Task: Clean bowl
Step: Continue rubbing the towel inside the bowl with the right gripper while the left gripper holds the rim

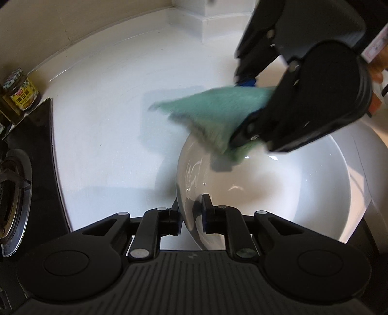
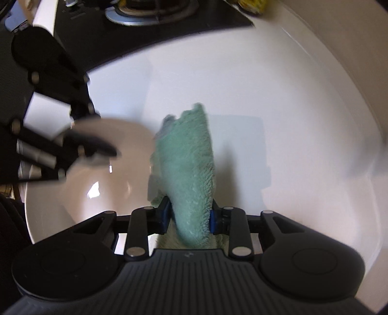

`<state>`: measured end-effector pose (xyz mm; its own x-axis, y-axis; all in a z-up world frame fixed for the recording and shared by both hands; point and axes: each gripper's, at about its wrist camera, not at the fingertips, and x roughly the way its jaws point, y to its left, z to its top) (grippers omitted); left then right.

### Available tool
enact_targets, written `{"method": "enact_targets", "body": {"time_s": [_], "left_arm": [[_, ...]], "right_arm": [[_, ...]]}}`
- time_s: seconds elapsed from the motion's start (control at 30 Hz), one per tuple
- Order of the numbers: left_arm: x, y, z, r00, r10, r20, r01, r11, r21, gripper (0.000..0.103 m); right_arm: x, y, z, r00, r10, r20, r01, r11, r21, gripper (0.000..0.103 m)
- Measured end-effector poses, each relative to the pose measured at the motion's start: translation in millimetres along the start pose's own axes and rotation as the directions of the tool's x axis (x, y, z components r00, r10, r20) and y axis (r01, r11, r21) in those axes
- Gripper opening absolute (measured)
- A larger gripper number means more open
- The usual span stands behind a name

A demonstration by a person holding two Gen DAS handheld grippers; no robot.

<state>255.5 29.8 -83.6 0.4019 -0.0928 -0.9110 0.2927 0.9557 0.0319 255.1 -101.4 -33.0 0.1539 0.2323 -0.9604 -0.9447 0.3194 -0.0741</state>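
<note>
A white bowl [image 1: 291, 193] rests tilted on the white counter. My left gripper [image 1: 192, 206] is shut on its near rim, one finger inside and one outside. A teal terry cloth [image 1: 213, 109] hangs over the bowl's far edge, pinched by my right gripper [image 1: 242, 109], which comes in from the upper right. In the right wrist view the cloth [image 2: 191, 169] sits bunched between the blue pads of the right gripper [image 2: 190, 215], its free end sticking out forward. The bowl [image 2: 97, 193] lies to its left, blurred, with the left gripper [image 2: 99, 132] on its rim.
A black gas hob with a burner [image 1: 12, 193] lies left of the bowl, also seen at the top as the hob [image 2: 150, 12]. A jar with a yellow label [image 1: 20, 93] stands by the wall. The white counter [image 1: 97, 145] spreads beyond the bowl to a raised backsplash.
</note>
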Motion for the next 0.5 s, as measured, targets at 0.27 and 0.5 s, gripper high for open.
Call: {"method": "enact_targets", "body": {"time_s": [0.27,0.5], "left_arm": [[-3,18,-9,1.000,0.002,0.005,-0.001,0.967,-0.255,0.016],[-9,25,-6,0.999,-0.008,0.037,0.017,0.967,-0.254,0.015]], "right_arm": [[2,-3,-13,0.998,0.002,0.062,-0.014,0.982,0.187,0.025],[-16,10,-58,0.996,-0.074,0.049,0.054,0.944,0.326,0.024]]}}
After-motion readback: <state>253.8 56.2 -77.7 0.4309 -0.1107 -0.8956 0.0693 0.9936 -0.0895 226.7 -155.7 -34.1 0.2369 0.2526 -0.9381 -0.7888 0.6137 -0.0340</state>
